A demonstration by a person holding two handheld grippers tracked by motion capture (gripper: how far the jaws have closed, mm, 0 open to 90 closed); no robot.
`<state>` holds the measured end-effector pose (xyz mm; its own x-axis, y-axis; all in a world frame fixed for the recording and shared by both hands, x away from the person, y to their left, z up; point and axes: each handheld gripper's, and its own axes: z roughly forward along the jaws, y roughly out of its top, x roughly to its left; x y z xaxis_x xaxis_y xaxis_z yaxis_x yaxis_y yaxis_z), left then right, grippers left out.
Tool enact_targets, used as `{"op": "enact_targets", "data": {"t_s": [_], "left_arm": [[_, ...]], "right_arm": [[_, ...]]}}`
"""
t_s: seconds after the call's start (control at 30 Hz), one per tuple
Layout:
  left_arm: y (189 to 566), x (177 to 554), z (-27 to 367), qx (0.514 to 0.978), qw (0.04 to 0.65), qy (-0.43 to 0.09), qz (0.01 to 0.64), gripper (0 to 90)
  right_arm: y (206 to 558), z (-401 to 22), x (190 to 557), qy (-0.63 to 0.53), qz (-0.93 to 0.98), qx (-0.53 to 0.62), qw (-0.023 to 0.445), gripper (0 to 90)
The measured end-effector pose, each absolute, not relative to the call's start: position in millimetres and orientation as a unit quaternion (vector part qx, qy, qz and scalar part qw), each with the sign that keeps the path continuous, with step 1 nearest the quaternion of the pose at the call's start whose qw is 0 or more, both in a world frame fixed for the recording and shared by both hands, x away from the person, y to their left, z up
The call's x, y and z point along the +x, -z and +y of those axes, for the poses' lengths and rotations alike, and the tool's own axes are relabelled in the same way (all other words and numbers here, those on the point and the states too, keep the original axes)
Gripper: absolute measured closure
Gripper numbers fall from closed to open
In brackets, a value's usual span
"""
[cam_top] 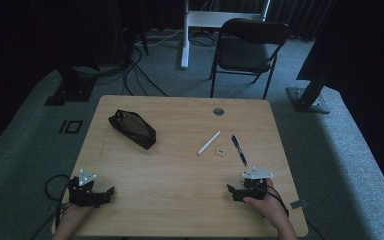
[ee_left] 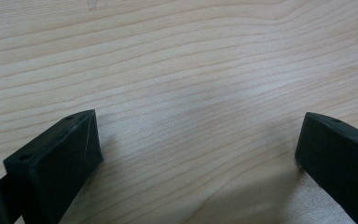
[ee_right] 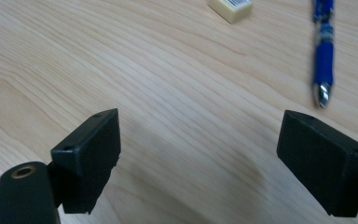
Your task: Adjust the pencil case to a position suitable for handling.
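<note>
Blue pen [ee_right: 323, 51] lies on counter [cam_top: 180, 170] just ahead of right gripper [ee_right: 198, 158], eraser [ee_right: 230, 8] beside it. Both grippers are held wide open, nothing gripped; left gripper [ee_left: 198, 158] rests near the counter's front-left. Pen should be approached squarely across its barrel, jaws lowered flat.

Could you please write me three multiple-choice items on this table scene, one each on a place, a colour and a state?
1. Where does the black pouch lie on the table?
A. far left part
B. near right corner
C. between the two grippers

2. What colour is the pen ahead of the right gripper?
A. red
B. blue
C. green

3. How do the jaws of the left gripper stand?
A. shut on the eraser
B. shut on nothing
C. open over bare wood

Answers: 1 A, since the high view shows the pouch far left, beyond the left gripper. 2 B, as the barrel is blue in the right gripper view. 3 C, because wood grain shows in the wide gap between the jaws.
</note>
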<state>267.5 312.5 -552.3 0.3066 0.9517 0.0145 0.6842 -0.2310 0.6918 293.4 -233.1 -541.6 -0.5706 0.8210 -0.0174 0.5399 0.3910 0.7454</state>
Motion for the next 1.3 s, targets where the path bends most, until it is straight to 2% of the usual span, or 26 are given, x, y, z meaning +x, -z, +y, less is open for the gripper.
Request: {"op": "enact_targets", "data": {"t_s": [1.3], "left_arm": [[552, 267, 312, 0.751, 0.297, -0.225, 0.545, 0.2]], "right_arm": [[523, -142, 318, -0.415, 0.824, 0.345, 0.173, 12.7]]}}
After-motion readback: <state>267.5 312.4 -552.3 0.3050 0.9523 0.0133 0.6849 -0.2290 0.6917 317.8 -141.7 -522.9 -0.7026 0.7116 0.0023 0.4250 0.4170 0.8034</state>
